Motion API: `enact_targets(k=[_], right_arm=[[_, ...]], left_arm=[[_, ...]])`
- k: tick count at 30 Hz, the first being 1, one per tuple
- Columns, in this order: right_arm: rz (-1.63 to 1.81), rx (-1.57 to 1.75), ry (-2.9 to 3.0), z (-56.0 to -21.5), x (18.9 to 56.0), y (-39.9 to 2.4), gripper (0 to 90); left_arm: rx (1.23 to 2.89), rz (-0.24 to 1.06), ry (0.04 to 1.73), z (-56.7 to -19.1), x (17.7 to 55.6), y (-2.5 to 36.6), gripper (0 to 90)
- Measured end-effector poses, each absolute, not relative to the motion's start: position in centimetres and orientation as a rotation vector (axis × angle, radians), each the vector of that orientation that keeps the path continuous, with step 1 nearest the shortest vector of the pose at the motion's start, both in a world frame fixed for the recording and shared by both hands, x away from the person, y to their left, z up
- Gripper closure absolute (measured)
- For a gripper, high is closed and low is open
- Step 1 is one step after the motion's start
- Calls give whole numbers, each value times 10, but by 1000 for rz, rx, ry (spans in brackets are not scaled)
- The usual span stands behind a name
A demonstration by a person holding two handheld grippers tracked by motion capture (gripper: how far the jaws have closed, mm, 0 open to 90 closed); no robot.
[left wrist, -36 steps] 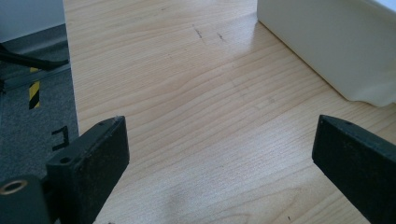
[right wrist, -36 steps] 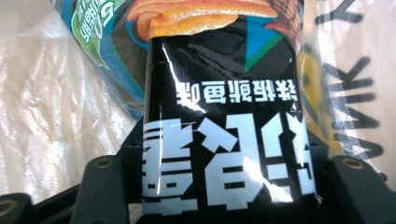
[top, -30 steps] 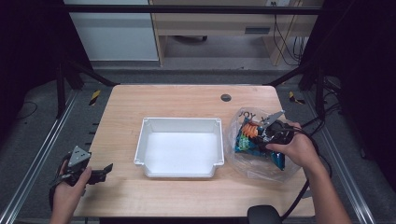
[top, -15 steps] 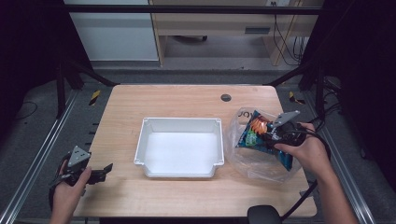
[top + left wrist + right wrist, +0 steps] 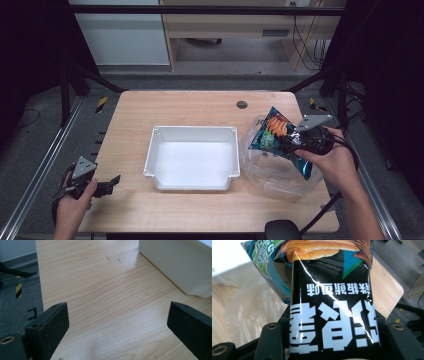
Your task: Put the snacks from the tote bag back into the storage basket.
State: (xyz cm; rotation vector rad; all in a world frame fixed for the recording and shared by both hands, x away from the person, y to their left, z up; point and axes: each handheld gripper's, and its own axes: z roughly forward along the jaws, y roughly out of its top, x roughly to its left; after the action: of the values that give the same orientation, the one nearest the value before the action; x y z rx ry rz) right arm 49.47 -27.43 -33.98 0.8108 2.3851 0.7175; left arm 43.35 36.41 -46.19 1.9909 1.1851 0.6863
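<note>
Seen from the high view, the right claw is clamped on a glossy blue-and-black crisp packet with orange crisps printed on it, holding it tilted in the air above a crumpled clear plastic bag that lies on the right side of the pale wooden counter; a white rectangular plastic tub sits mid-counter, just left of the bag, and the left claw rests at the counter's near left corner, well apart from the tub. In the left gripper view, that claw stands wide apart over bare wood, with the tub's white wall at upper right. In the right gripper view, the packet is pinched between the black jaws, its white lettering upside down.
</note>
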Motion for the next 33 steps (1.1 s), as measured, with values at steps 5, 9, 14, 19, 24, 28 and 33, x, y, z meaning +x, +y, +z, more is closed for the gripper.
enact_targets(k=[5,9,14,19,24,28,33], right_arm=[[754,783,2374,-329,492,-261,433],[824,774,2373,-324,493,-254,434],[851,751,2375,-319,493,-243,435],[840,721,2388,-318,496,-230,435],[842,691,2404,-318,499,-216,435],[842,660,2420,-317,502,-204,435],[842,626,2439,-318,505,-190,435]], left_arm=[[1991,685,1185,-462,433,365,35],[1982,684,1188,-462,433,365,35],[1988,683,1185,-462,433,365,35],[1988,682,1183,-462,433,364,35],[1987,682,1182,-461,433,364,35],[1987,681,1180,-461,433,364,35],[1990,679,1177,-461,433,364,35]])
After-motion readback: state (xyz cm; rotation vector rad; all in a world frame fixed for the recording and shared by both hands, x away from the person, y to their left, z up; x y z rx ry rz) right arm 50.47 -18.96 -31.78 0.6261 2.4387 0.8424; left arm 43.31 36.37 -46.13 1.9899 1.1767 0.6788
